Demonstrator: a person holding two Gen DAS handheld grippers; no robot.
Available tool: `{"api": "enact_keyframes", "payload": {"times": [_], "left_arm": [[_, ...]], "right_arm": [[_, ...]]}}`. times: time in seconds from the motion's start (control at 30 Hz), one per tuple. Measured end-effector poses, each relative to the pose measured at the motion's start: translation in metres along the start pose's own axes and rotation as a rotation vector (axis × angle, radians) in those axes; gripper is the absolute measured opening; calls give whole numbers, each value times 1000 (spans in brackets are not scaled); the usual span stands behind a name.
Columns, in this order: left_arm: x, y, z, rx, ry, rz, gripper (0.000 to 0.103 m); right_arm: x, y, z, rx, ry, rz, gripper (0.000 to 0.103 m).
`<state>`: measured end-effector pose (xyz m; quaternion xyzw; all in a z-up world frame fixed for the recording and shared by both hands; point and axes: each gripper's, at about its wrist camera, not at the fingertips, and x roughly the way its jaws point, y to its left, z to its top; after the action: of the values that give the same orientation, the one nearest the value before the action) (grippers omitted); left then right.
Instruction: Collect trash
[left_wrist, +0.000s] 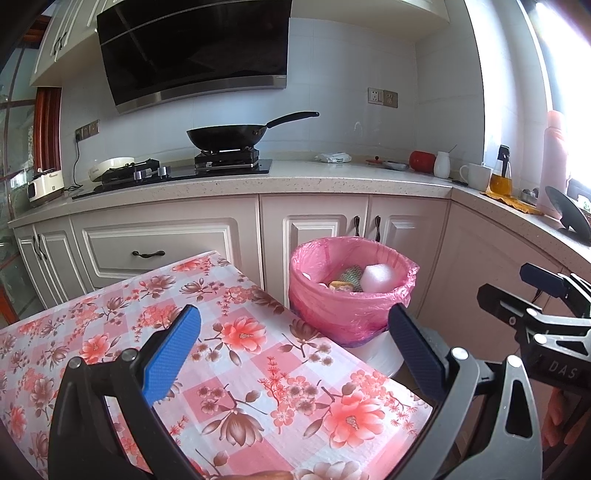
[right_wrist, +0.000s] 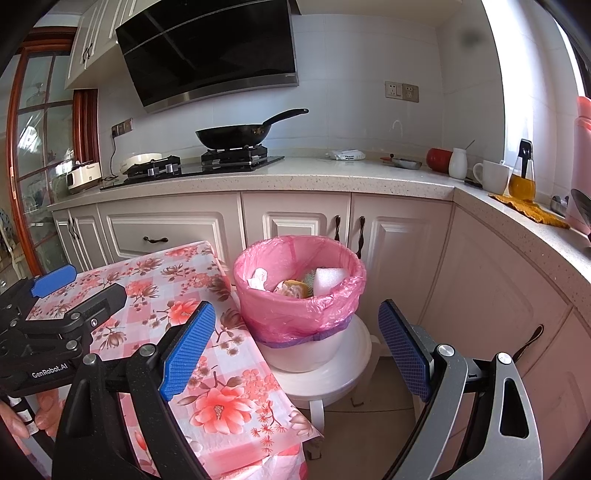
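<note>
Both grippers hang over the near end of a small bench (left_wrist: 258, 369) covered in a pink flowered cloth, and both stand wide apart with nothing between their blue pads. The left gripper (left_wrist: 295, 350) sits above the cloth itself; the right gripper (right_wrist: 299, 347) is just off the bench's right edge, over the white stool (right_wrist: 332, 373). On that stool stands the bin (right_wrist: 299, 291), lined with a pink bag, just beside the bench and ahead of both grippers, slightly right of the left one. The trash lies inside it, well clear of either gripper: a white foam block (right_wrist: 328, 278), a crumpled white tissue (right_wrist: 258, 278), something yellowish (right_wrist: 293, 288) and a green-striped scrap. The cloth looks bare.
</note>
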<state>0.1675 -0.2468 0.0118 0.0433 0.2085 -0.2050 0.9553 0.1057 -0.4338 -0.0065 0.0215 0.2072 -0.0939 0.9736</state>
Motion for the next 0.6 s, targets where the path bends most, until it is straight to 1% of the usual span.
{"api": "enact_keyframes", "payload": {"times": [0.33, 0.6], "left_arm": [[1, 1, -1, -1, 4, 5, 98], [-2, -1, -1, -1, -11, -4, 98]], "right_arm": [[-4, -1, 2, -3, -9, -5, 85], [-11, 0, 1, -16, -67, -16, 85]]}}
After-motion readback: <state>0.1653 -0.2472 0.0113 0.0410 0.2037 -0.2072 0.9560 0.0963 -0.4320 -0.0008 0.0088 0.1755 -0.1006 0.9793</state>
